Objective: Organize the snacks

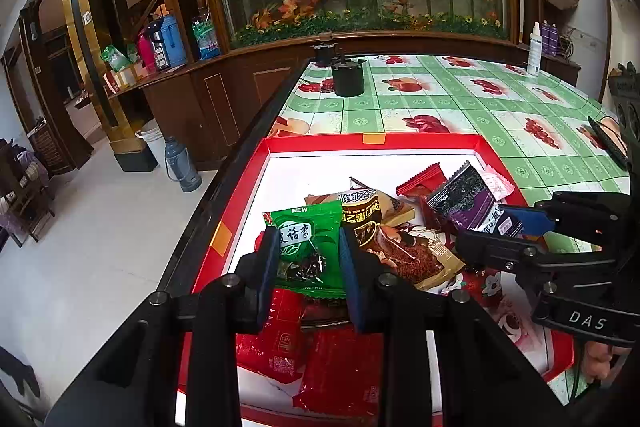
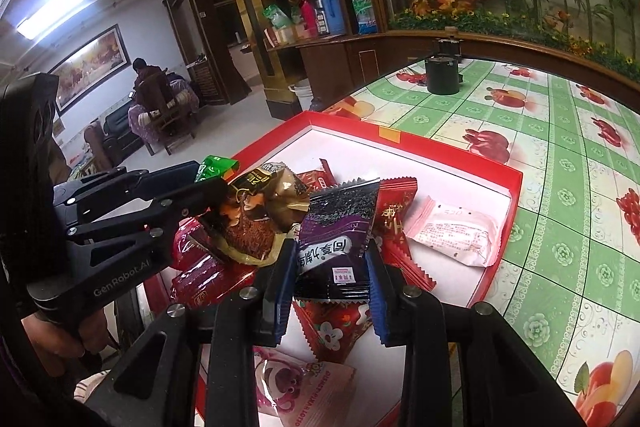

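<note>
Behind the table stands a big glass case of artificial flowers; a green fruit-print tablecloth covers the top. On it, toward six o'clock in both wrist views, sits a shallow red box with a white floor, and the snacks lie heaped in its near half. The left gripper pinches a green packet by its side edges. The right gripper pinches a dark purple packet near its lower seal. Both packets look light, crinkly and slick, probably soft inside. Gripping across a flat crimped seam should hold better than squeezing the puffy middle.
</note>
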Available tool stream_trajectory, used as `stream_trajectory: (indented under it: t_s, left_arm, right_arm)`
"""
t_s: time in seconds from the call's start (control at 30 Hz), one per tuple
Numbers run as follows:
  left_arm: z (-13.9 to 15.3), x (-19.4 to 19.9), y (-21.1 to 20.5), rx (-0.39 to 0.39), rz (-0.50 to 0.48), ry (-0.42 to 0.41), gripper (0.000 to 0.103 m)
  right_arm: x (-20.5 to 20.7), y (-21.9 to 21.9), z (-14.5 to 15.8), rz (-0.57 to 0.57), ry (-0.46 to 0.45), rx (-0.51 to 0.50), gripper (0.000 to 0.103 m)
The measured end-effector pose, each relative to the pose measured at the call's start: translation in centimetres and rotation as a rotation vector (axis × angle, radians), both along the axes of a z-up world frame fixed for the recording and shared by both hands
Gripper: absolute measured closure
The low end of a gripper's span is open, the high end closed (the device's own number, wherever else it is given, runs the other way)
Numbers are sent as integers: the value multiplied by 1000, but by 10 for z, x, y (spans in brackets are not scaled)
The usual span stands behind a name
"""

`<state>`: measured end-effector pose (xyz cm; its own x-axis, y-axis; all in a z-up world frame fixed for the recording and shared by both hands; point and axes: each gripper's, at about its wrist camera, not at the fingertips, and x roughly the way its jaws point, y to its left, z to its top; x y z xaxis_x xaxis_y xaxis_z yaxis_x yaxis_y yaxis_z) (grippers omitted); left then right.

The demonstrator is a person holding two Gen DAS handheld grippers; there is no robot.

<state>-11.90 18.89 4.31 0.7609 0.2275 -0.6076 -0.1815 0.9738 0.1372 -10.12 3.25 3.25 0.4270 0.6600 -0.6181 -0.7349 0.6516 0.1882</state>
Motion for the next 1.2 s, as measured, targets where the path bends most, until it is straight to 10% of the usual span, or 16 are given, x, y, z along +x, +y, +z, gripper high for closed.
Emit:
stream_trajectory:
  t_s: [0.2,0.3,0.53,1.03,1.2]
  left_arm:
    - [-1,0,1,9,19,7,71]
    - [-1,-1,2,13,45,10,39]
    - [-2,-4,2,17,57,5,22]
    - [10,-23,-16,152,169,-29,20]
    - [28,-46,-11,53,213,-72,19]
  right_arm:
    - [-2,1,-1,7,-1,-22,69]
    - [-1,2,-1,-1,-1,-32,62]
    - [-2,-1,2,-23,-21,-37,49]
    - [-2,-8,8,-66,-69,-31,41]
    - [-2,-16,14,-107,-93,-10,41]
